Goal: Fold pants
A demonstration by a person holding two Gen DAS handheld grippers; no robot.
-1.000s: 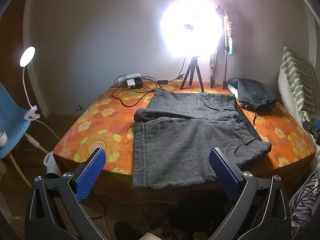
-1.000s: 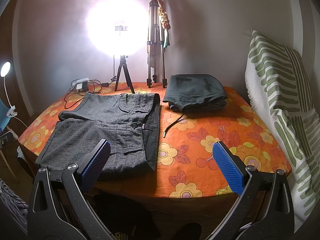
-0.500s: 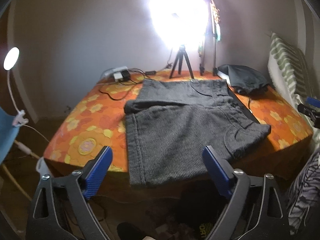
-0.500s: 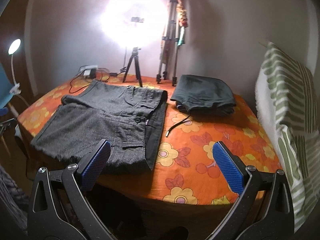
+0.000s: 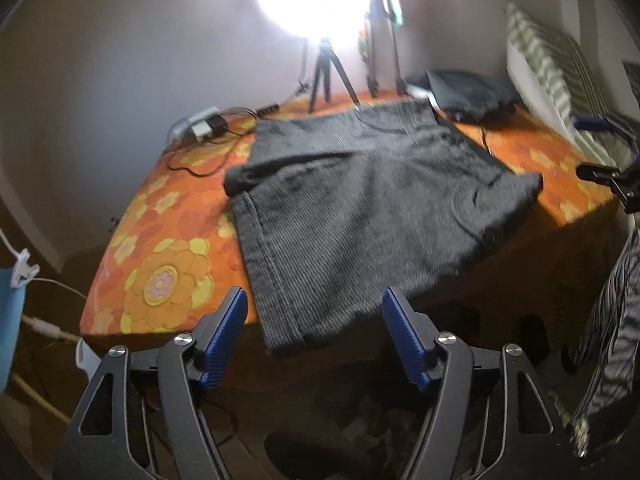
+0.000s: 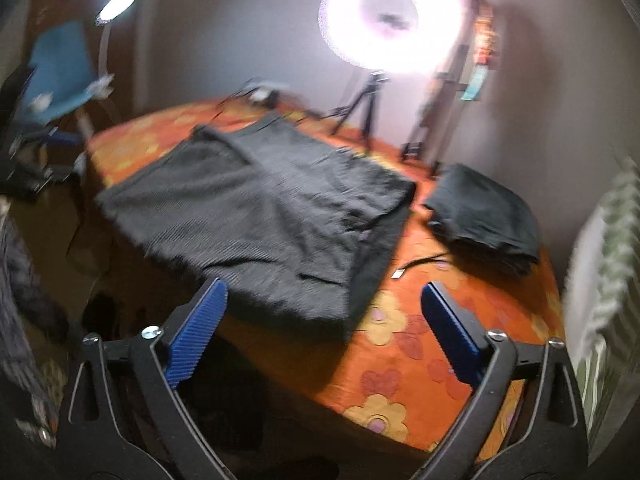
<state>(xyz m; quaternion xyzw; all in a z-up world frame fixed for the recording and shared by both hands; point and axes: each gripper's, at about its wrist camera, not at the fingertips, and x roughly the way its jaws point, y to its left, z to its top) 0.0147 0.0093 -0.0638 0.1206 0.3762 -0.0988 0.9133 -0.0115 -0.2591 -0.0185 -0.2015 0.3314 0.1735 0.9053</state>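
Orange floral table (image 5: 168,248): grey pants (image 5: 360,208), folded dark garment (image 6: 486,216), tripod (image 6: 360,108).

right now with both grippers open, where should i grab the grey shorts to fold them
Probably by the near hem of the grey shorts, where it hangs over the table edge. That overhang leaves a free edge the open left hand-held gripper can pinch, coming in level from the near side. The right hand-held gripper could take the waistband corner nearest it. The rest lies flat, offering little to pinch.
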